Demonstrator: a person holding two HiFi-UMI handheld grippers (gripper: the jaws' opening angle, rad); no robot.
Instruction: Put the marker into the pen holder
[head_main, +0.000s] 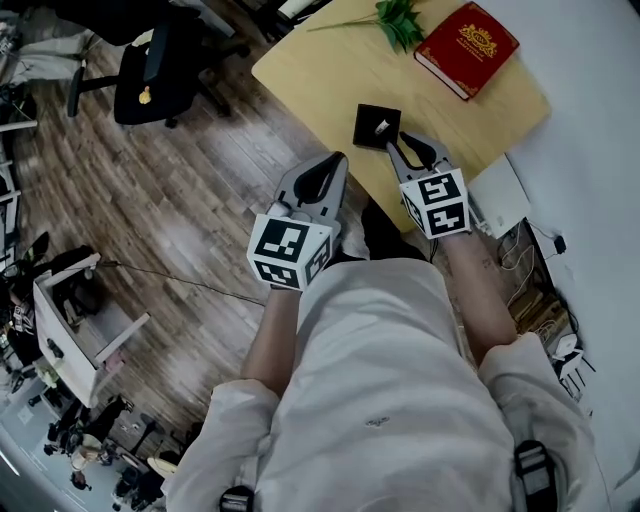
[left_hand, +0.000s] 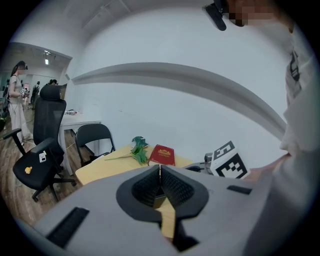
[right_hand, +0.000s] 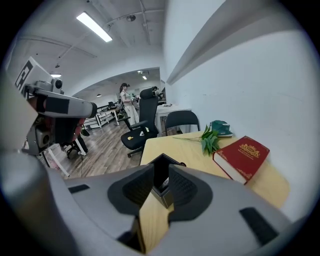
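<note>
Shirt (head_main: 400, 380) first, since it's right under the head camera: white, soft, a bit wrinkled. Both bare forearms (head_main: 275, 335) reach out from it, roughly parallel. Each hand is tucked behind its gripper's black-and-white checker cube (head_main: 288, 250), and both grippers tilt forward and down toward the table.

Left gripper (head_main: 341, 157) hangs just off the table's near edge, over the floor. Its own view shows the two ribbed black pads pinched tip to tip with nothing in them, so it's closed and empty.

Right gripper (head_main: 397, 142) is over the table, tips just beside the holder (head_main: 364, 122). Its jaws stand apart with a clear gap, and the pads aren't pressing on anything. Looking along them, the holder's corner shows through that gap. From above, though, the holder sits ahead of the tips rather than gripped. Can't tell if a tip brushes it.

Marker (head_main: 382, 127) is already in the holder, a small pale end poking up inside. The holder's a square matte black box, open on top.

Table (head_main: 320, 70) is pale smooth wood with a rounded corner. Farther back lies a red hardcover book (head_main: 466, 48) with a gold emblem, and a green leafy sprig (head_main: 398, 20) near it. Off to the left there's a brown plank floor (head_main: 180, 200) and a black swivel chair (head_main: 160, 65). A plain white wall (head_main: 600, 120) runs along the right.
</note>
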